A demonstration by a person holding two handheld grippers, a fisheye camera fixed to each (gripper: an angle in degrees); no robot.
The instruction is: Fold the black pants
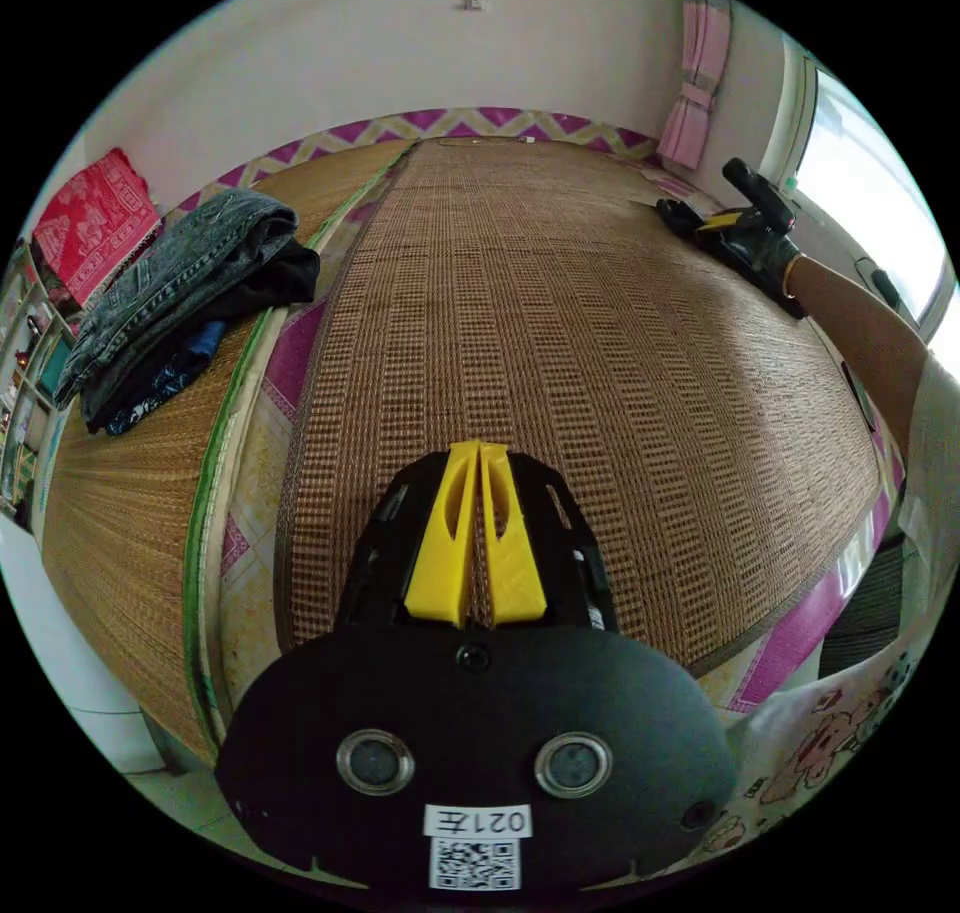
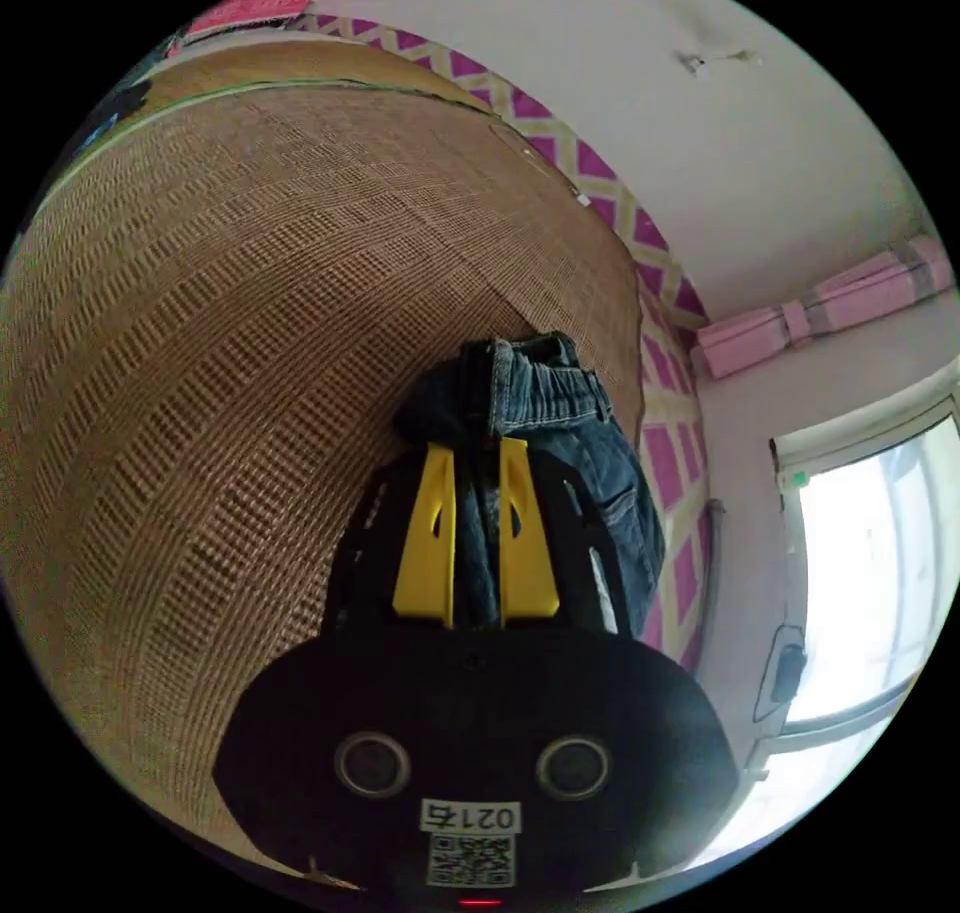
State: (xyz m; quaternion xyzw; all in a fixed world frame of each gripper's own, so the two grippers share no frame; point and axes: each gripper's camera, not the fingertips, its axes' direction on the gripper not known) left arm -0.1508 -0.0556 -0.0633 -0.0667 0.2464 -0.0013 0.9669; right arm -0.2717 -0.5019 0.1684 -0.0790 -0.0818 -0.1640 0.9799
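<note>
Fingers (image 2: 475,533) of your right gripper are clenched on a dark denim garment (image 2: 560,433), its elastic waistband bunched just beyond the tips and the rest hanging down beside the gripper body; whether this garment is the black pants named in the task cannot be told from its colour. Fingers (image 1: 478,533) of your left gripper are pressed together with nothing between them, held above the woven mat (image 1: 600,353) that covers the bed. Judge the task as barely begun: the garment is gripped at one point only, not spread flat, and no fold is visible, so laying out and every fold remain. The left gripper view gives you what the right does not: a stack of folded clothes (image 1: 180,293) on the neighbouring mat well apart from the work area, and your right gripper (image 1: 745,228) at the far edge of the bed with your arm behind it. The right gripper view alone gives the grip on the waistband.
</note>
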